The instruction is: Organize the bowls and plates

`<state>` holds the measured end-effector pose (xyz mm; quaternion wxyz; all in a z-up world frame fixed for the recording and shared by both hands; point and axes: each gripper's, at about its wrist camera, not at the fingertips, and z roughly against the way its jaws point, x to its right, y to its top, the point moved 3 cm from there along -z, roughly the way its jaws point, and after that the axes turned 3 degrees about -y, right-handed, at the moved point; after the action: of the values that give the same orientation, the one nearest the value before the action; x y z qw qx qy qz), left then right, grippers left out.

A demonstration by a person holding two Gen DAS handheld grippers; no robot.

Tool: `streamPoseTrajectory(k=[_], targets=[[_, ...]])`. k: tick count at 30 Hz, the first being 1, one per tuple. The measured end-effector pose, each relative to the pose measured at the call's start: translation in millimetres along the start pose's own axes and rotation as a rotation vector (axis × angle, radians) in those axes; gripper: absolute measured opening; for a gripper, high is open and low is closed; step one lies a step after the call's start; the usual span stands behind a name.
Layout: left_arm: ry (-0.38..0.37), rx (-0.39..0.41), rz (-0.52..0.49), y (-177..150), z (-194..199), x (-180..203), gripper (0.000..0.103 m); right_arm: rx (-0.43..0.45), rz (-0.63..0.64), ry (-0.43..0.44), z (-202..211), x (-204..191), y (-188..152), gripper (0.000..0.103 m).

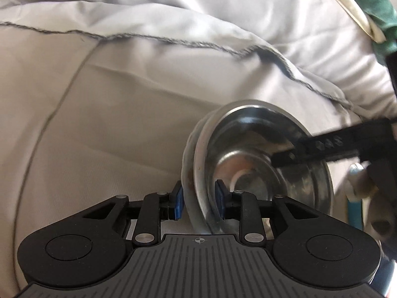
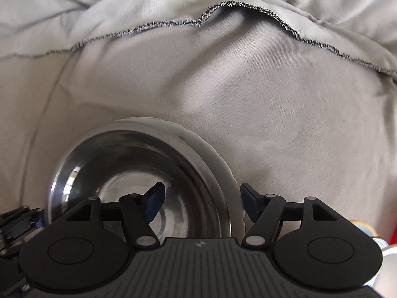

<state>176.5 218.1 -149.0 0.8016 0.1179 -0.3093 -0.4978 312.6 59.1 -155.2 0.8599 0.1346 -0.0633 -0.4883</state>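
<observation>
One steel bowl (image 1: 250,164) sits nested in one white plate (image 1: 192,173), and both lie on a pale cloth (image 1: 111,99) with a dark stitched hem. That makes one bowl and one plate; a few blurred things at the right edge of both views cannot be told.

In the left wrist view the pair lies at about 3 o'clock from centre, the bowl's mouth tipped toward 1 o'clock, so the rims read as a tall oval. The left gripper (image 1: 198,202) has its blue pads on either side of the stacked rims, close against them, gripping plate and bowl together at their near edge.

In the right wrist view the bowl (image 2: 134,173) opens toward the camera, round, at 7 o'clock, the plate's (image 2: 223,166) rim showing behind it toward 2 o'clock. The right gripper (image 2: 201,204) is spread wide, one pad inside the bowl, the other outside the plate's edge, neither clearly touching.
</observation>
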Motion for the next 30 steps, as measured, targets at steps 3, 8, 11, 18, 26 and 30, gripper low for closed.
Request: streamPoseTrajectory(k=[3,8,11,18,26,30], targets=[[-0.003,0.02,0.031,2.2,3.2,-7.5,0.029,0.005,0.013,0.036,0.4,-3.6,-3.7,0.068],[0.015,0.032,0.016,2.1,4.4,-6.9,0.029,0.038,0.057,-0.003,2.0,-11.5,-8.7,0.068],[0.03,0.092,0.014,4.1,13.6,-6.0,0.029,0.076,0.052,0.002,11.7,-11.2,-12.4,0.067],[0.045,0.285,-0.082,11.2,68.4,44.2,0.023,0.337,0.026,0.051,90.6,5.7,-39.9,0.067],[-0.164,0.142,-0.309,-5.9,51.6,161.8,0.023,0.491,-0.062,-0.024,154.4,97.6,-85.0,0.067],[-0.148,0.091,-0.387,-16.9,38.4,195.5,0.023,0.508,-0.146,-0.051,151.3,144.0,-111.2,0.067]])
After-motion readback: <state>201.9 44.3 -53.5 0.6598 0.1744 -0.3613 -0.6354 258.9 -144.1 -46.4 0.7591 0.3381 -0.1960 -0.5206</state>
